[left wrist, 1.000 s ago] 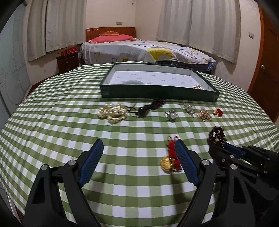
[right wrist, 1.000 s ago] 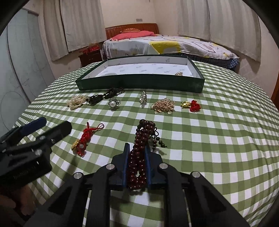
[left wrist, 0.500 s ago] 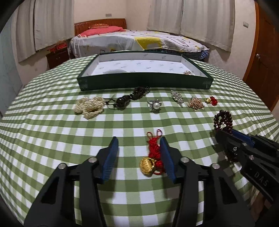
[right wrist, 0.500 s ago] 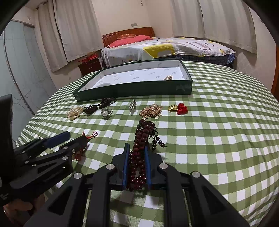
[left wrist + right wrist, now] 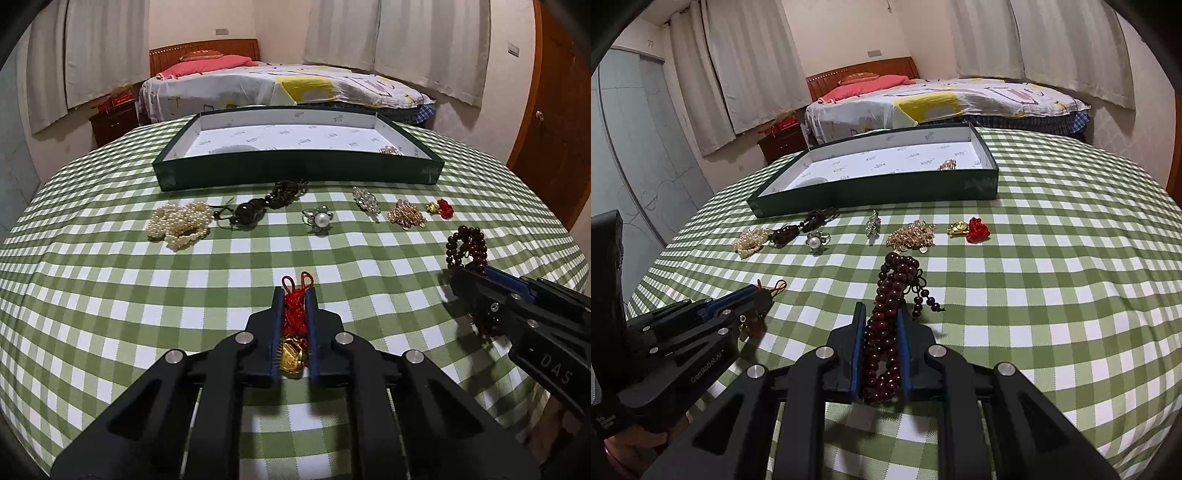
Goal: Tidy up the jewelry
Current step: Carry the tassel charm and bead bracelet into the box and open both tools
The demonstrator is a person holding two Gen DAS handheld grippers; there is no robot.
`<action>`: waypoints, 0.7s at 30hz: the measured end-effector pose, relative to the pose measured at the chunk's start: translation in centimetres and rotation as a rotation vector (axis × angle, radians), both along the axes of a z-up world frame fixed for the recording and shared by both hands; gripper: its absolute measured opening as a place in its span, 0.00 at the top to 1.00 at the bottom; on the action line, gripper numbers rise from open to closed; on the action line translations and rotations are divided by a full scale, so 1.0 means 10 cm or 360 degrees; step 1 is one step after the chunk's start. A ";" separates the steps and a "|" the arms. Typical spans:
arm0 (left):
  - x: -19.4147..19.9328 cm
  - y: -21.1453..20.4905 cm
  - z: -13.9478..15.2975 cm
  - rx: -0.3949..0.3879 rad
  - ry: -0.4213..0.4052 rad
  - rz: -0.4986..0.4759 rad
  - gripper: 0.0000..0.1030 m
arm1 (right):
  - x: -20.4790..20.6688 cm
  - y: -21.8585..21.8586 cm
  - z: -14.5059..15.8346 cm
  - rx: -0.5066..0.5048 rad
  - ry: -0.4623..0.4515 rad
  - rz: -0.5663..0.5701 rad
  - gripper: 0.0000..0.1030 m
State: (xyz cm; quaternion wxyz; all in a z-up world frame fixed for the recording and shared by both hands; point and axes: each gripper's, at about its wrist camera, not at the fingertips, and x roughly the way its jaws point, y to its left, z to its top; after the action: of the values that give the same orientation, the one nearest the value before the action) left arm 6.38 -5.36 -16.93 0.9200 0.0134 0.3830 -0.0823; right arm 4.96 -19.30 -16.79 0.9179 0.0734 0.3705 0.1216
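Observation:
My left gripper (image 5: 294,295) is shut on a red knotted cord charm with a gold pendant (image 5: 293,318), low over the green checked tablecloth. My right gripper (image 5: 880,310) is shut on a dark red bead bracelet (image 5: 892,291); it also shows in the left wrist view (image 5: 466,246). A green tray with a white lining (image 5: 295,170) stands at the back and holds one small gold piece (image 5: 389,149). A row of jewelry lies in front of it: pearl strand (image 5: 181,224), black bead cord (image 5: 258,206), pearl ring (image 5: 318,219), crystal brooch (image 5: 366,199), gold cluster (image 5: 405,215), red-and-gold charm (image 5: 441,207).
The round table (image 5: 92,295) drops off at its edges on all sides. Behind it are a bed (image 5: 280,86), a wooden nightstand (image 5: 114,120) at left and a wooden door (image 5: 550,110) at right.
My left gripper has moved forward over the red cord charm and closed on it. My right gripper has kept its hold on the bead bracelet and lifted slightly.

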 end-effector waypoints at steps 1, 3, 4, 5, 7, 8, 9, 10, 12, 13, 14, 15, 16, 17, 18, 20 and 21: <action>0.00 0.02 0.01 -0.0007 -0.0007 0.0008 0.89 | -0.01 0.01 0.01 0.0000 -0.0005 0.0000 0.83; -0.01 0.04 0.05 -0.0014 -0.0024 0.0021 0.89 | -0.02 0.01 0.03 -0.0002 -0.0021 0.0001 0.83; -0.02 0.06 0.07 -0.0017 -0.0039 0.0026 0.89 | -0.03 0.02 0.04 -0.0002 -0.0029 0.0002 0.83; -0.03 0.06 0.09 -0.0018 -0.0048 0.0029 0.89 | -0.03 0.02 0.06 -0.0002 -0.0040 0.0004 0.84; -0.03 0.08 0.14 -0.0021 -0.0074 0.0037 0.89 | -0.03 0.03 0.09 -0.0002 -0.0054 0.0008 0.83; -0.03 0.08 0.16 -0.0023 -0.0086 0.0038 0.89 | -0.03 0.03 0.10 -0.0004 -0.0064 0.0011 0.83; -0.04 0.08 0.19 -0.0024 -0.0102 0.0040 0.89 | -0.03 0.03 0.12 -0.0005 -0.0071 0.0013 0.84; -0.04 0.08 0.23 -0.0023 -0.0125 0.0040 0.89 | -0.03 0.03 0.13 -0.0005 -0.0074 0.0013 0.84; -0.05 0.07 0.30 -0.0019 -0.0162 0.0041 0.89 | -0.02 0.03 0.16 -0.0002 -0.0088 0.0010 0.83; -0.05 0.07 0.34 -0.0014 -0.0182 0.0042 0.89 | -0.02 0.03 0.18 -0.0004 -0.0096 0.0009 0.83; -0.05 0.07 0.37 -0.0011 -0.0197 0.0042 0.89 | -0.02 0.03 0.19 -0.0008 -0.0105 0.0007 0.83; -0.05 0.07 0.40 -0.0009 -0.0213 0.0043 0.89 | -0.01 0.03 0.21 -0.0015 -0.0112 0.0006 0.83; -0.04 0.07 0.43 -0.0007 -0.0227 0.0046 0.89 | 0.00 0.03 0.22 -0.0021 -0.0118 0.0005 0.83; -0.04 0.07 0.44 -0.0006 -0.0235 0.0049 0.89 | 0.00 0.04 0.24 -0.0027 -0.0125 0.0003 0.83; -0.04 0.07 0.46 -0.0004 -0.0244 0.0053 0.89 | 0.01 0.04 0.25 -0.0031 -0.0130 0.0002 0.84; -0.03 0.07 0.49 0.0000 -0.0256 0.0059 0.89 | 0.02 0.05 0.28 -0.0041 -0.0142 -0.0002 0.83; -0.03 0.07 0.50 0.0003 -0.0261 0.0061 0.89 | 0.03 0.05 0.30 -0.0048 -0.0149 -0.0002 0.83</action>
State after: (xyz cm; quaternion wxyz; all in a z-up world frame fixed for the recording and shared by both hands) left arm 6.10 -4.64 -11.94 0.9497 0.0135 0.3066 -0.0630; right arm 5.27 -18.77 -13.82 0.9353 0.0539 0.3288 0.1188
